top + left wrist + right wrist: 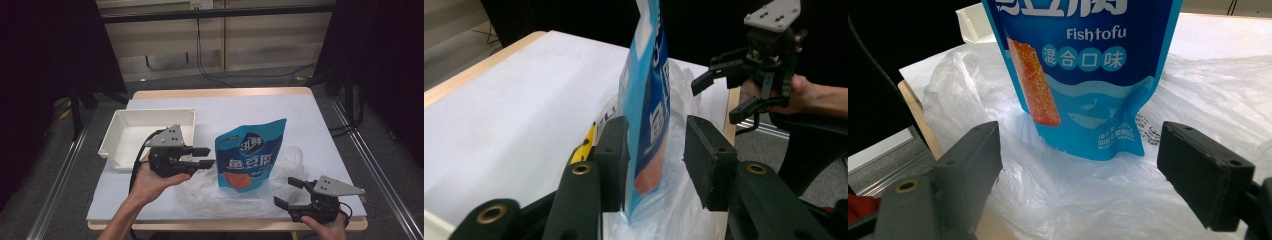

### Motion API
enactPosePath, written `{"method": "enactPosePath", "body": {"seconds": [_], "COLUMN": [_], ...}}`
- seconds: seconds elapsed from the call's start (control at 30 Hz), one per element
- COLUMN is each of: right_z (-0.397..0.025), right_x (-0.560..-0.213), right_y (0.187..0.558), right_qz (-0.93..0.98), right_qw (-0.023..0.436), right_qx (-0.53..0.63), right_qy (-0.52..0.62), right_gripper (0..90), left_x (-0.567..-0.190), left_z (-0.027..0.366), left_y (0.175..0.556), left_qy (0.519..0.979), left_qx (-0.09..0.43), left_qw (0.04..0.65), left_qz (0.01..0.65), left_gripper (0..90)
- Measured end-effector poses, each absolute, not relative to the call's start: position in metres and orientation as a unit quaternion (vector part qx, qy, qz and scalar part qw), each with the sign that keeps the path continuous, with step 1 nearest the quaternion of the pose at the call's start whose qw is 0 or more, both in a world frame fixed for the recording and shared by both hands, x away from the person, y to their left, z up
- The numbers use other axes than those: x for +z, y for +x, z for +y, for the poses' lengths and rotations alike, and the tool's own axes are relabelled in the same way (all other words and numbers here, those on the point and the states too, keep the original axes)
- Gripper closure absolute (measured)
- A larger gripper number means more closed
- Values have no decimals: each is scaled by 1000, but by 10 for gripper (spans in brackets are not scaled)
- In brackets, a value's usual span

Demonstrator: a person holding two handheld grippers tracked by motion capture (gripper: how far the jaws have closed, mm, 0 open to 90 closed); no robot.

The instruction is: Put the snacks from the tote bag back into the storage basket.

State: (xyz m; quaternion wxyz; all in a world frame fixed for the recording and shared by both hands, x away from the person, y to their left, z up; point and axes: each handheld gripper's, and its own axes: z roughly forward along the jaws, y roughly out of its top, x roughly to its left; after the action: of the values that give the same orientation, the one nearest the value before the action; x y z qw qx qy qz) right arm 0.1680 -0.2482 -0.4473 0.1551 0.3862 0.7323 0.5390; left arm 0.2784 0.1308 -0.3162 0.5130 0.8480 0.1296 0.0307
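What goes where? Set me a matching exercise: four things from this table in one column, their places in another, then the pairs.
Things:
1. pouch
2. tray
3. left hand-held gripper
4. right hand-held gripper

Places:
A. near right corner of the table, open
B. standing upright on the plastic bag
C. far left on the table
D. open around the pouch's left edge

Pairs: 1-B, 2-C, 3-D, 4-A
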Motion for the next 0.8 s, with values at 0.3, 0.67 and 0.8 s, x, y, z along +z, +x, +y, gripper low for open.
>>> {"method": "enactPosePath", "body": {"seconds": [0.3,0.67,0.8], "right_z": [-249,-248,-249], "right_x": [-448,-451,-452], "right_y": [169,171,171], "right_qz": [731,733,734], "right_qw": [156,145,141], "right_qx": [539,537,537], "right_qy": [388,391,392], "right_gripper": [178,181,181], "left_x": [-291,-279,-277], "left_z": [112,86,83], "left_y": [289,302,307], "left_qy": [857,885,893], "left_qx": [21,16,16], "left_qw": [502,458,442], "left_qz": [116,81,79], "left_gripper": [572,738,835]}}
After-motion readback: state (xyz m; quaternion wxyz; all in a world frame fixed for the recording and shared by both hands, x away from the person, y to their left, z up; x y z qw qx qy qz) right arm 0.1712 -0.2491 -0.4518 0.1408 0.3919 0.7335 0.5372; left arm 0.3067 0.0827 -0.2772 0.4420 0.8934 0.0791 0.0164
